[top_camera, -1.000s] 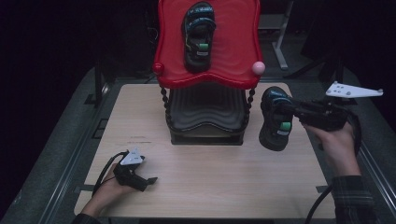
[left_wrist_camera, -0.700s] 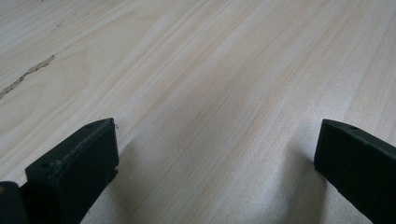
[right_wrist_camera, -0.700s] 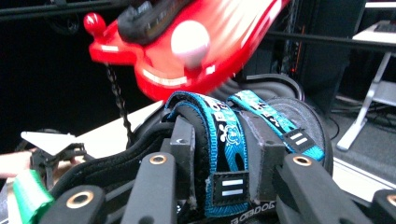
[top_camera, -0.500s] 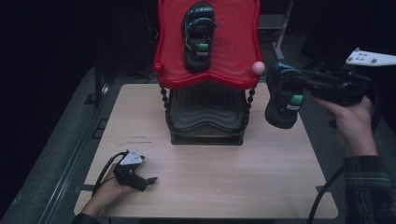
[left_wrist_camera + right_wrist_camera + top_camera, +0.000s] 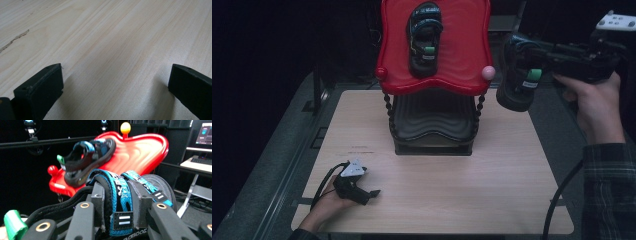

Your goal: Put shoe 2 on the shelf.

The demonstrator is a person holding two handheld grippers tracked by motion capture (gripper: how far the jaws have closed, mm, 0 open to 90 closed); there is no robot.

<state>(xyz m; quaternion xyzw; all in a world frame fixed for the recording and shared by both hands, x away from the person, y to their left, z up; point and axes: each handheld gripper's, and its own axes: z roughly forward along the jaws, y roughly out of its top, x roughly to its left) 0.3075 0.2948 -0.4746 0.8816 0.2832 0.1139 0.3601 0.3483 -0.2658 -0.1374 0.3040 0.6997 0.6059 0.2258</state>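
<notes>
Dark surroundings close in on a pale wooden table, whose grain runs lengthwise and whose near-left part carries a thin dark scratch. At the table's far middle stands a two-tier rack: a red wavy-edged top tray with a red knob at its front left corner and a pink knob at its front right, carried on beaded black posts above a black lower tray. On the red tray lies a black sandal with blue patterned straps and a green tab at its heel end, lengthwise and near the tray's middle. A second sandal of the same kind hangs in the air just right of the red tray's front right corner, held up by the right gripper, whose jaws pinch its strapped upper part; a hand holds the gripper from below and a plaid sleeve shows beneath it. In the right gripper view the jaws press on either side of the blue strap, which bears white bars and, along the lower edge, letters that seem to read "ROBDOG", only partly legible; the other sandal rests on the red tray behind. The left gripper lies low on the table's near-left part in a hand, its jaws spread wide with bare wood between them.
</notes>
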